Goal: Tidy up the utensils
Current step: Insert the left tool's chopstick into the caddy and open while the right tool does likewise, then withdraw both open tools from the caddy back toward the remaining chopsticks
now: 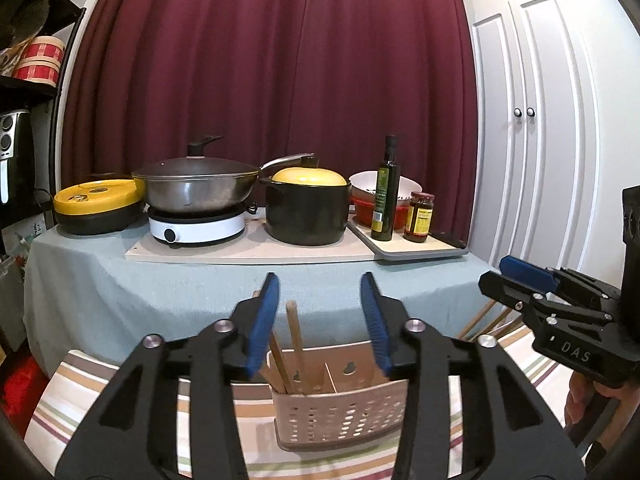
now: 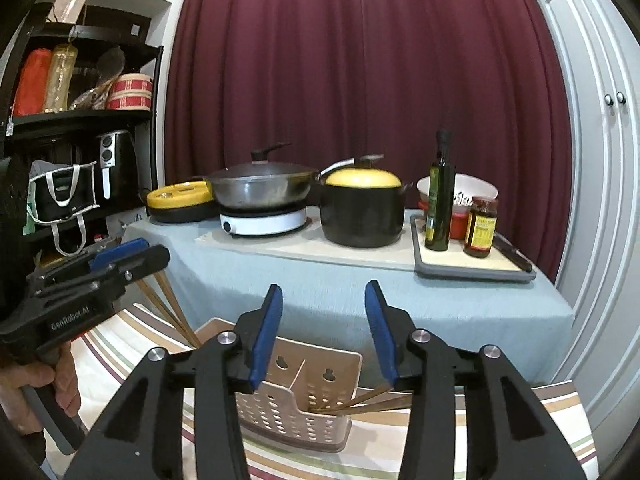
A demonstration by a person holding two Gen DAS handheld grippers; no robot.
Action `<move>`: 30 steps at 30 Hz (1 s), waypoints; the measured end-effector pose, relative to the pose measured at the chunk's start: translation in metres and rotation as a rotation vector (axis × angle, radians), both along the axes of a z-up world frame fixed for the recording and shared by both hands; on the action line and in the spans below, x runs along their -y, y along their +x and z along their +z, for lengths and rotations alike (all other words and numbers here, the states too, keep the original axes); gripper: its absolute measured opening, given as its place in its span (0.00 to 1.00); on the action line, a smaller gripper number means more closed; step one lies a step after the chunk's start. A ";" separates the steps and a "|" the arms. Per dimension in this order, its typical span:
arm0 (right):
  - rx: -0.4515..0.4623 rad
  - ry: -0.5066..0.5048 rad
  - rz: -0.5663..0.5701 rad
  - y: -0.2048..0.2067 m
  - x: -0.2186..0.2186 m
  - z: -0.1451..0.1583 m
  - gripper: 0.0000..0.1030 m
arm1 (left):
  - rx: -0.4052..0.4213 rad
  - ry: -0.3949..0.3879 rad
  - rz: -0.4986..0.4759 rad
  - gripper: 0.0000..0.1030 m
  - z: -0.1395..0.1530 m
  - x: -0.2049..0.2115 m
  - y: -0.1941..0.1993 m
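Left wrist view is showing me hovering my left gripper [image 1: 320,320] and right gripper [image 2: 324,328] wide and empty over the caddy [image 1: 340,420] holding chopsticks [image 1: 294,344], so I am judging the next reach needs another loose utensil.

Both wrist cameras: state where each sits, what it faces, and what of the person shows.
Left wrist: on the left gripper, facing the utensil basket and the table beyond; the right gripper and its hand show at right.
Right wrist: on the right gripper, same heading; the left gripper and its hand show at left.
Shared: basket, chopsticks, black pot.
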State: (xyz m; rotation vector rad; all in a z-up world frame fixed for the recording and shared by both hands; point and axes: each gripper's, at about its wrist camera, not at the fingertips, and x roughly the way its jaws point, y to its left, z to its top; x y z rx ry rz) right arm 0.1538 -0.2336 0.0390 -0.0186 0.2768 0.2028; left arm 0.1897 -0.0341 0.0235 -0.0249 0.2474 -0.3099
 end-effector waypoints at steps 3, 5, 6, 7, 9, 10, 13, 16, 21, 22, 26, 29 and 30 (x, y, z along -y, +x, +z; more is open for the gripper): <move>0.021 0.004 -0.005 -0.014 0.003 0.006 0.45 | -0.005 -0.012 -0.001 0.45 0.002 -0.003 -0.015; 0.031 0.003 -0.010 -0.027 0.005 0.007 0.45 | -0.007 -0.012 0.002 0.47 0.002 -0.004 -0.028; 0.035 0.002 -0.012 -0.033 0.006 0.007 0.45 | -0.011 -0.014 0.004 0.47 0.001 -0.006 -0.035; 0.037 -0.001 -0.018 -0.042 0.007 0.005 0.45 | -0.014 -0.015 0.005 0.47 0.000 -0.007 -0.040; 0.030 -0.001 -0.022 -0.053 0.009 0.000 0.46 | -0.028 -0.016 0.009 0.48 -0.004 -0.009 -0.053; 0.018 0.000 -0.026 -0.061 0.009 -0.005 0.46 | -0.036 -0.014 0.009 0.48 -0.008 -0.010 -0.060; -0.015 -0.008 -0.045 -0.076 0.010 -0.021 0.46 | -0.058 -0.005 0.025 0.48 -0.020 -0.014 -0.078; -0.055 0.000 -0.057 -0.090 0.010 -0.043 0.46 | -0.093 -0.001 0.049 0.48 -0.038 -0.020 -0.098; -0.130 -0.001 -0.070 -0.111 0.004 -0.078 0.46 | -0.168 0.004 0.095 0.48 -0.071 -0.034 -0.121; -0.139 -0.010 -0.074 -0.114 0.003 -0.084 0.46 | -0.181 0.006 0.101 0.48 -0.077 -0.036 -0.124; -0.176 -0.031 -0.072 -0.129 -0.006 -0.111 0.46 | -0.233 0.025 0.131 0.48 -0.103 -0.045 -0.139; -0.211 -0.035 -0.053 -0.136 -0.014 -0.130 0.46 | -0.279 0.032 0.145 0.48 -0.123 -0.050 -0.148; -0.224 -0.033 -0.042 -0.138 -0.016 -0.136 0.46 | -0.288 0.033 0.148 0.48 -0.126 -0.051 -0.149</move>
